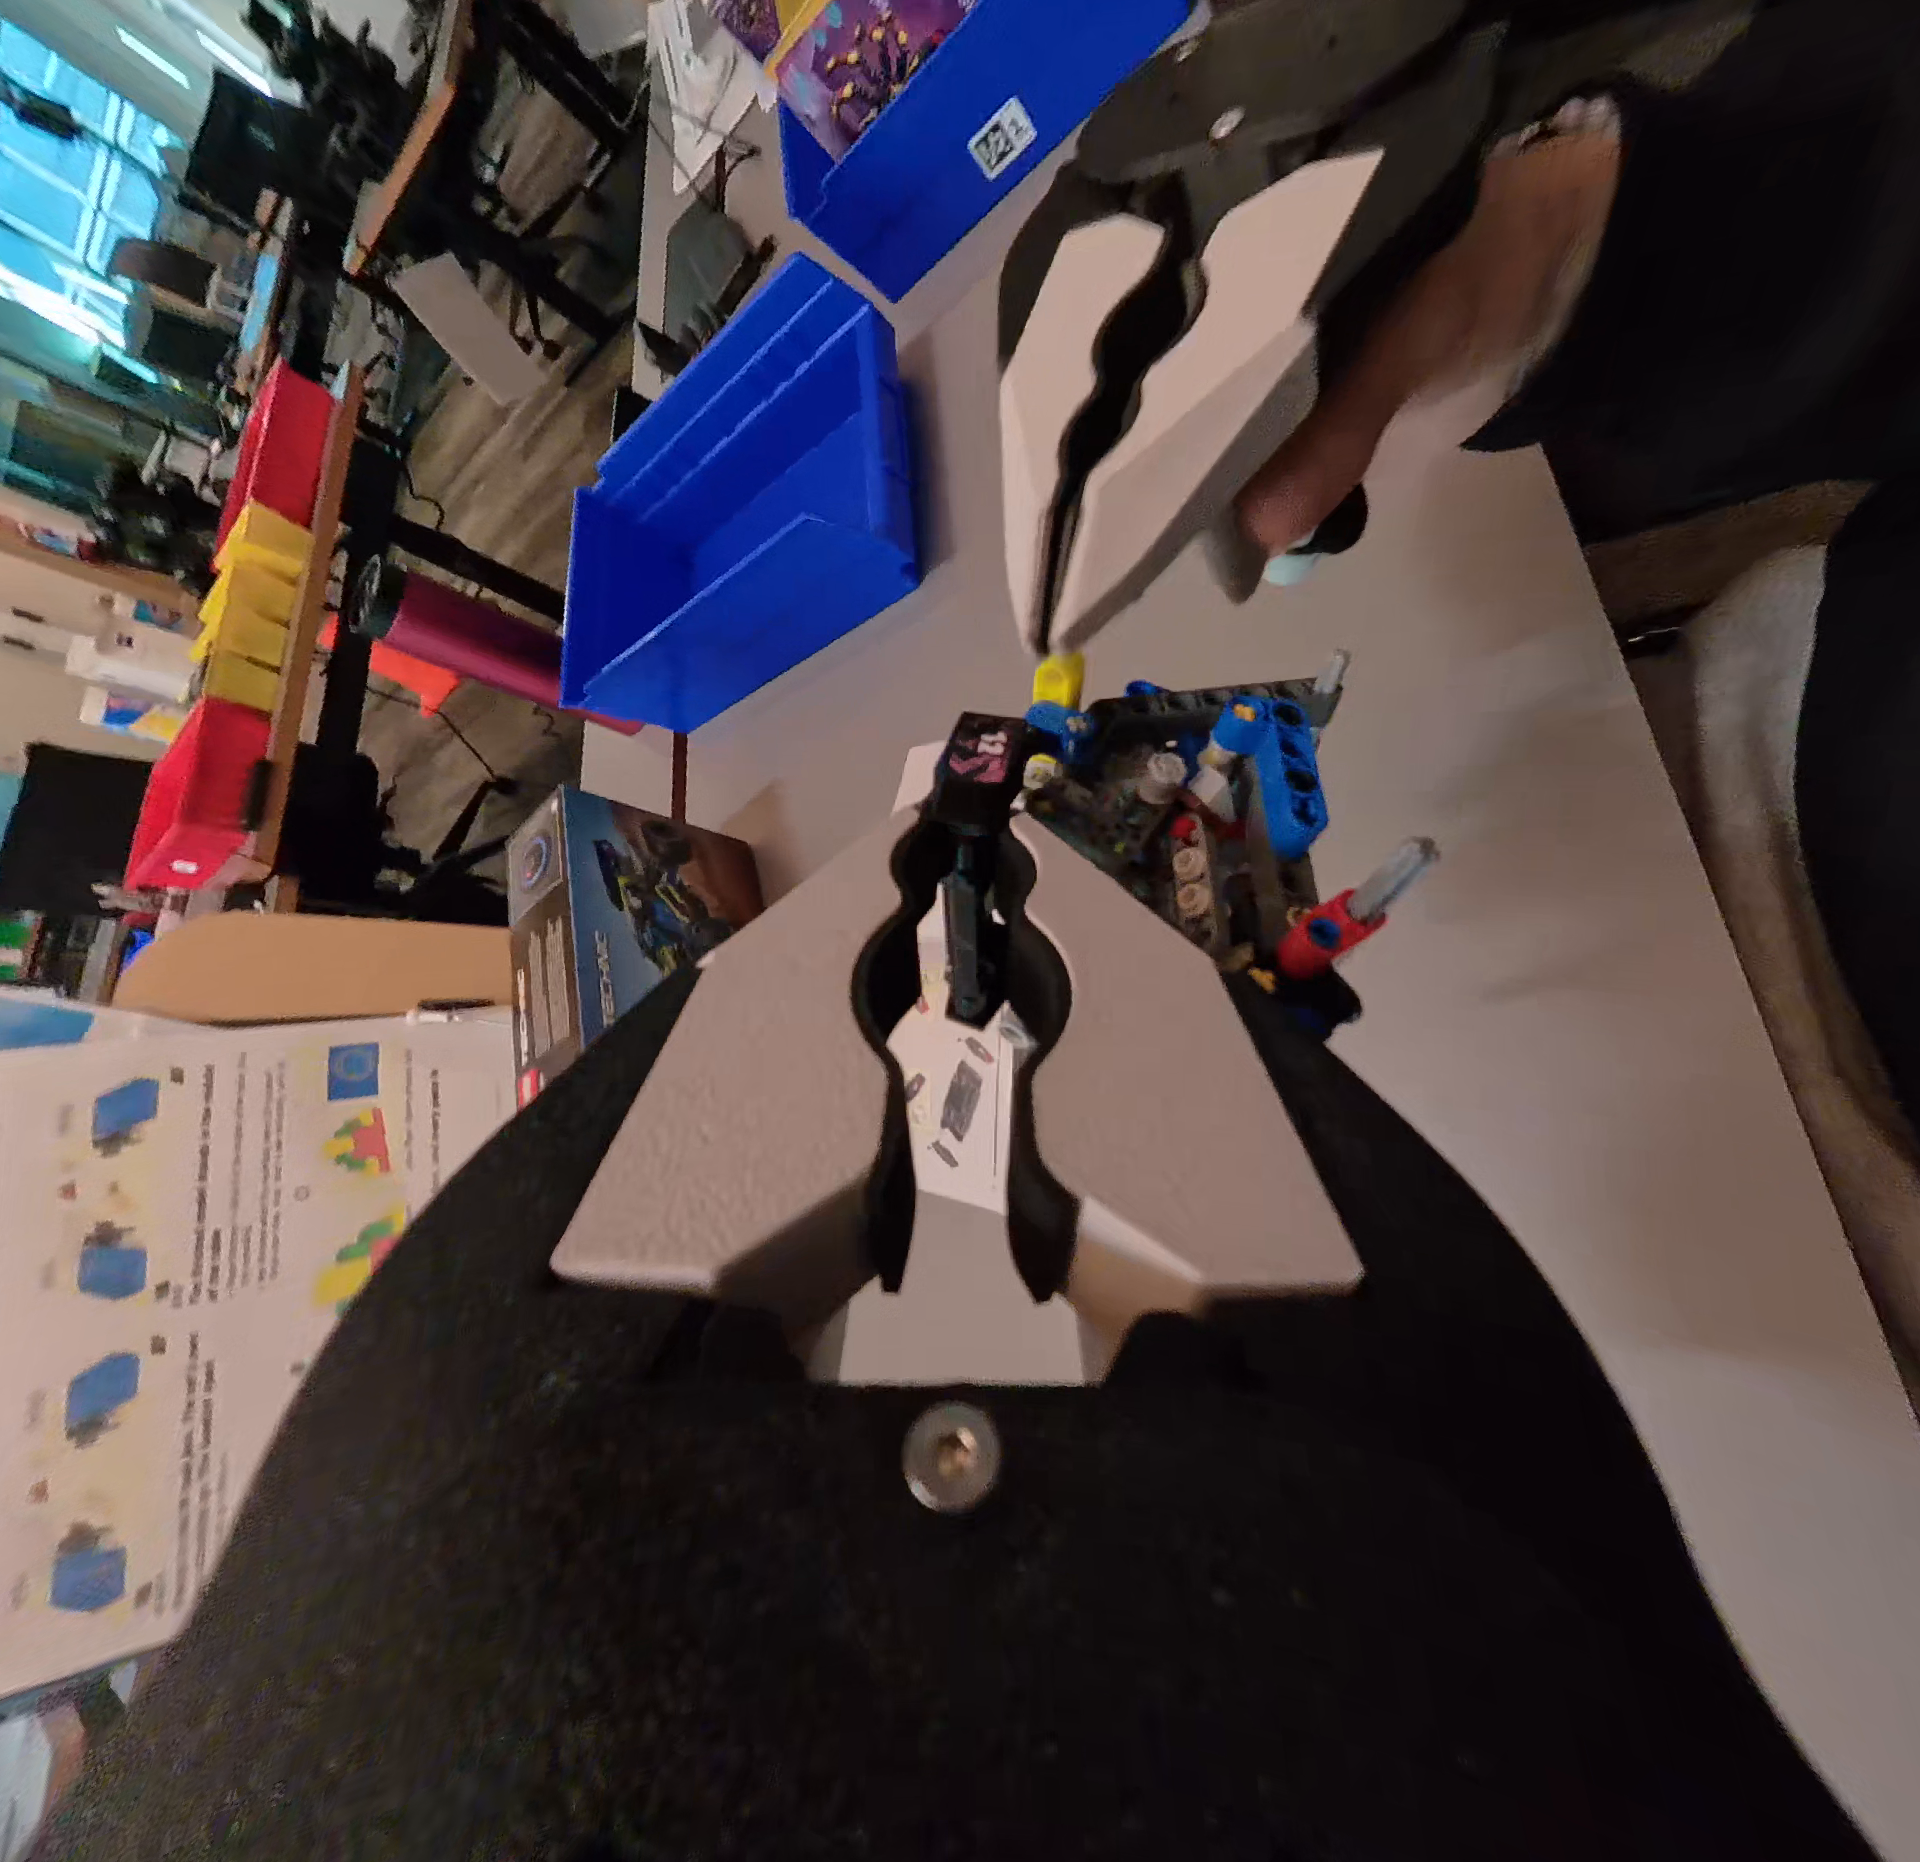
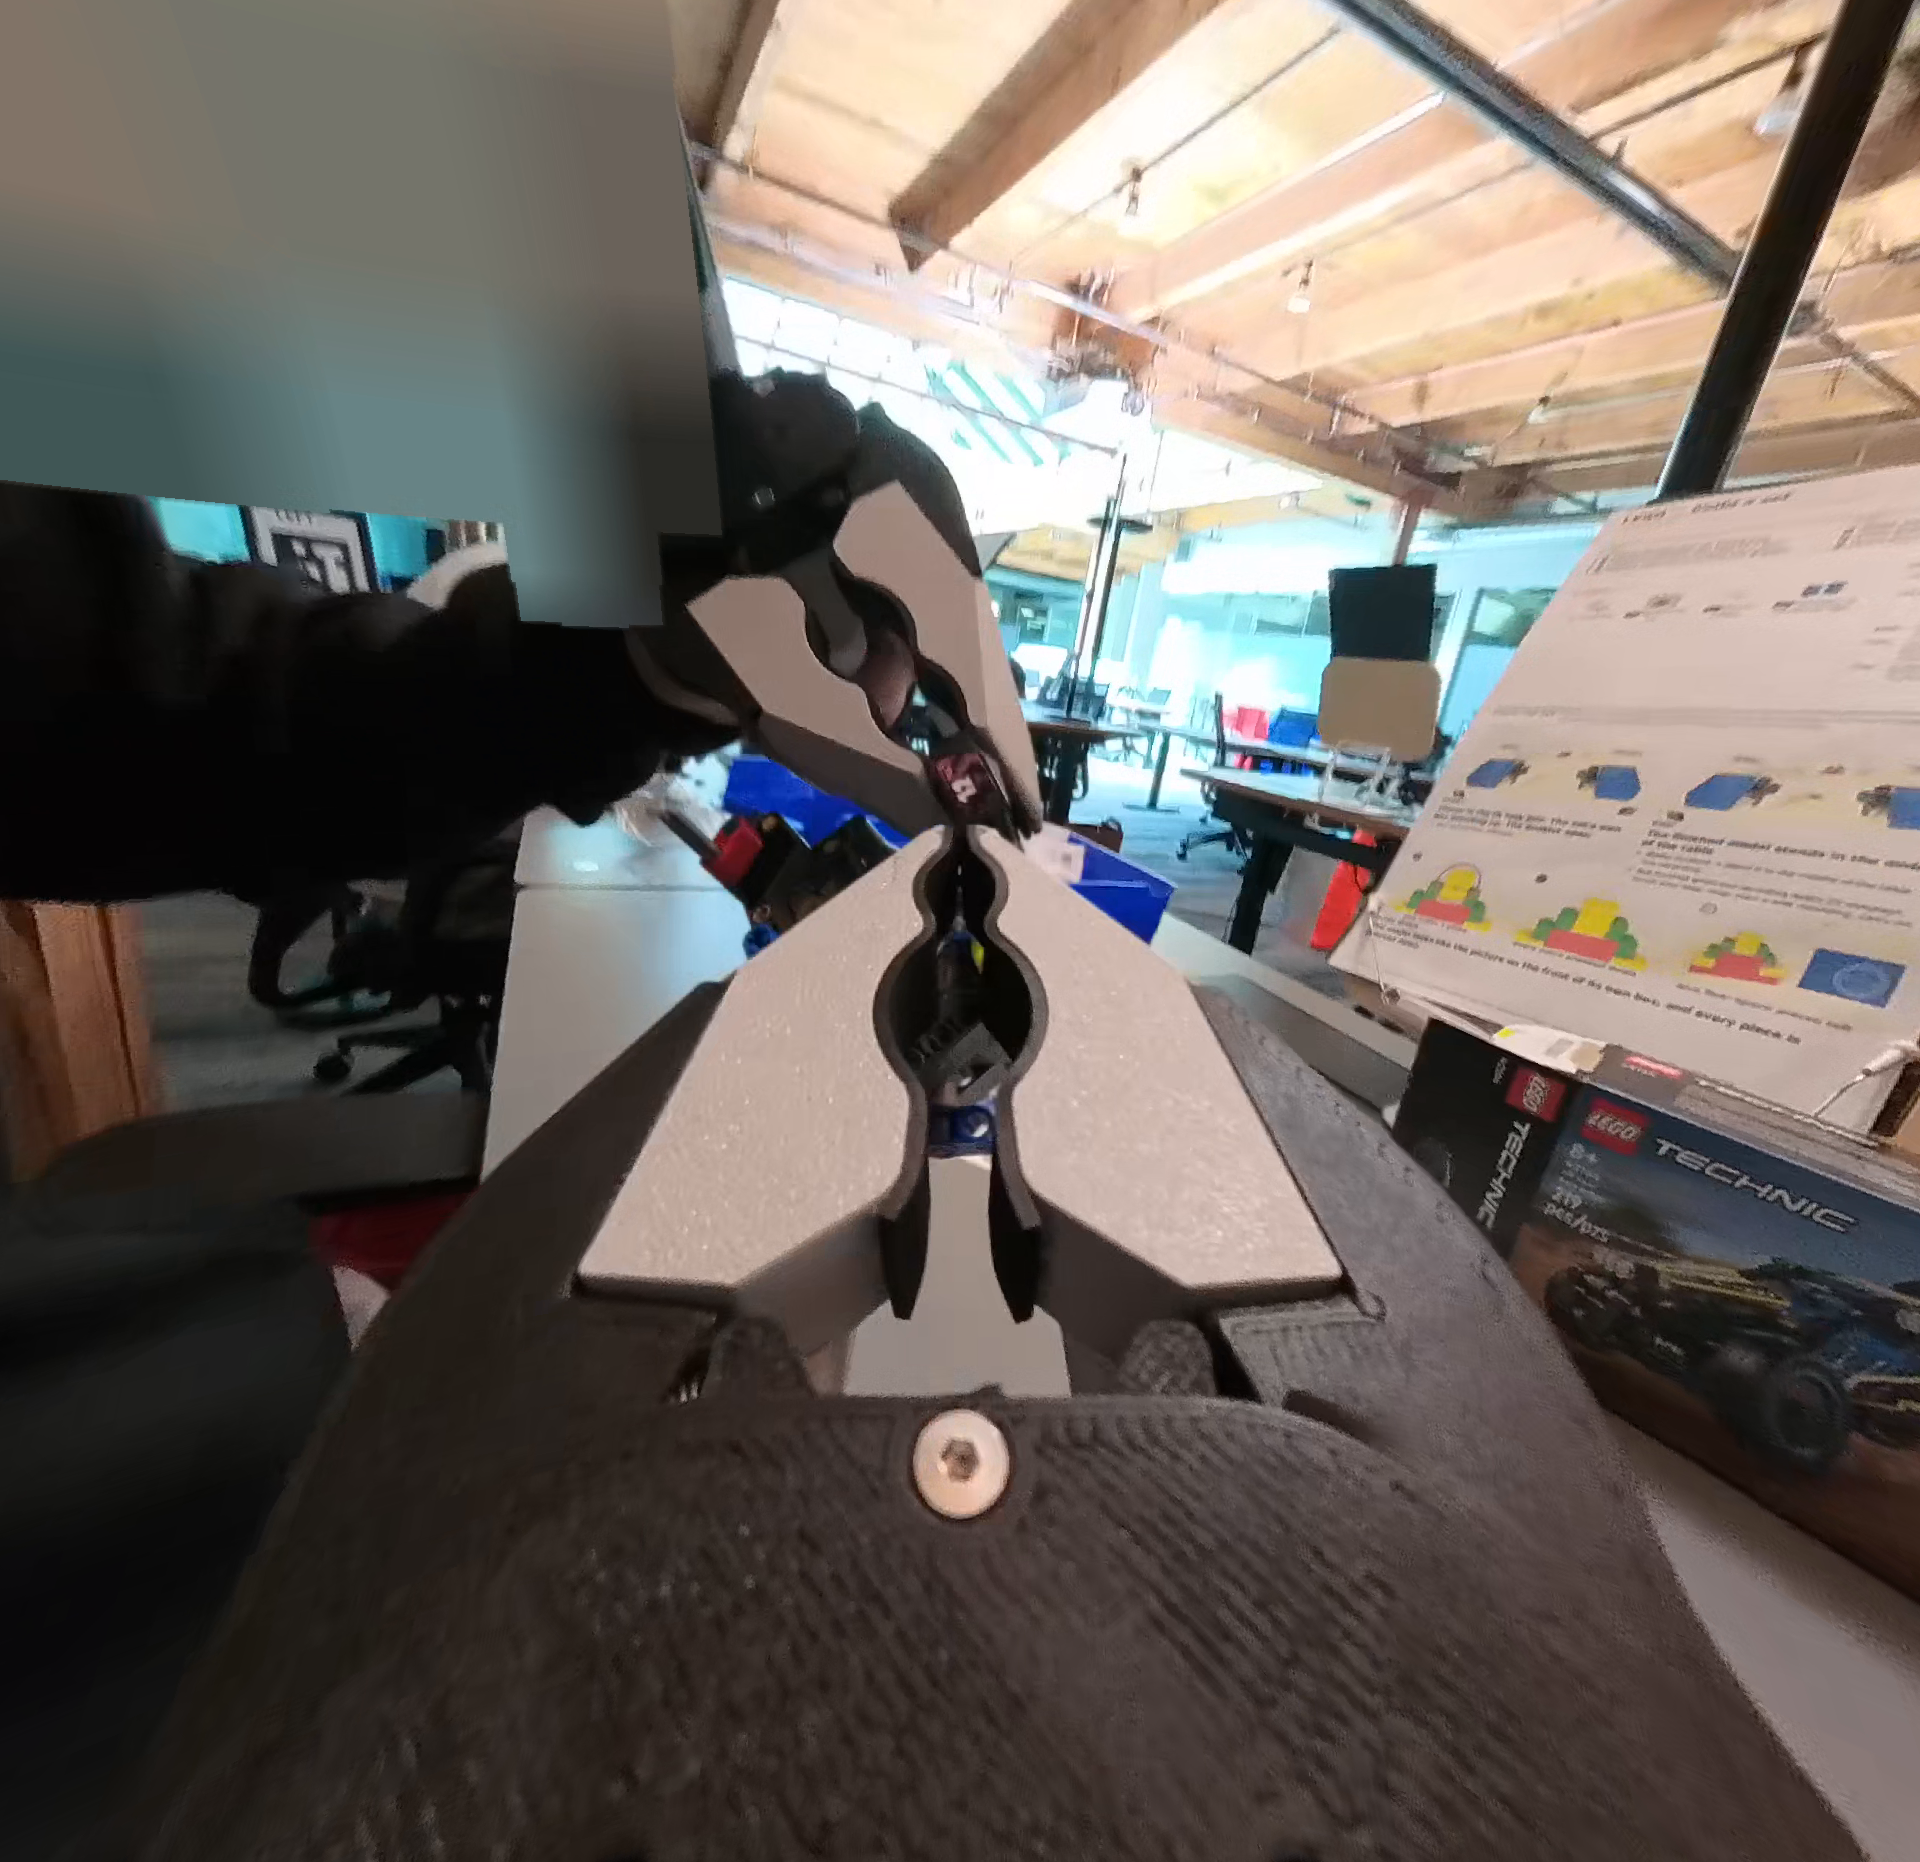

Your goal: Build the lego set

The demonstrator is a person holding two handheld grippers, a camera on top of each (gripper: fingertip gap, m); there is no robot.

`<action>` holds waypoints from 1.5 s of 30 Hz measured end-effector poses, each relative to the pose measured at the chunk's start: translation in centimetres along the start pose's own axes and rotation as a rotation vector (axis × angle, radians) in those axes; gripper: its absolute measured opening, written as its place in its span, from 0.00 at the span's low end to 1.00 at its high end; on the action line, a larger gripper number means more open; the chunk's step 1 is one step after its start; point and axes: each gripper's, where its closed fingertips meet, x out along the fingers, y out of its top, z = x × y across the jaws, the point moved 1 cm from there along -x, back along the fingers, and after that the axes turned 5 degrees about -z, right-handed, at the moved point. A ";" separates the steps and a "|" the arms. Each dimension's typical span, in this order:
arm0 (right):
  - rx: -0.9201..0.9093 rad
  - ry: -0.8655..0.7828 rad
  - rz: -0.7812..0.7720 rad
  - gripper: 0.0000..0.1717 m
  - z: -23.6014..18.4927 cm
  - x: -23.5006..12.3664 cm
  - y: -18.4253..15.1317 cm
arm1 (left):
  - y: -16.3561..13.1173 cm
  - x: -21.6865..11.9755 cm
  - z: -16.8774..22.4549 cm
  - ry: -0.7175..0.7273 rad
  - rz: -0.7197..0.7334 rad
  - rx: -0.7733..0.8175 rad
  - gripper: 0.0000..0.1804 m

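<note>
My left gripper [image 1: 966, 817] is shut on a black piece with a pink sticker [image 1: 982, 763]. The piece runs back between the jaws. It is held right beside a dark brick model [image 1: 1174, 825] with blue and red parts on the white table [image 1: 1538, 929]. My right gripper [image 2: 961, 838] is shut, its tips together with nothing between them. In the left wrist view the right gripper [image 1: 1047, 636] comes down from above, and its tips sit at the top of a small yellow piece [image 1: 1058, 682] on the model's edge. The right wrist view shows the left gripper [image 2: 977, 789] with the black piece [image 2: 961, 778].
Two blue bins [image 1: 748, 524] [image 1: 987, 98] stand on the far side of the table. A set box [image 2: 1714, 1251] lies to the side with a propped instruction sheet [image 2: 1662, 773] behind it. A person's hand [image 1: 1455, 306] holds the right gripper. Less than 4 cm separates the two grippers' tips.
</note>
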 end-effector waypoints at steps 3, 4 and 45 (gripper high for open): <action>0.006 -0.035 -0.004 0.19 1.0 -0.8 0.0 | -0.1 -0.4 -0.9 0.031 0.015 -0.042 0.04; -0.017 -0.034 -0.022 0.19 1.0 -0.9 -0.3 | 0.0 -0.6 -1.0 0.022 0.031 -0.062 0.04; -0.196 -0.016 -0.019 0.02 -0.7 1.0 -1.9 | -0.9 -1.5 0.8 -0.118 0.051 -0.121 0.04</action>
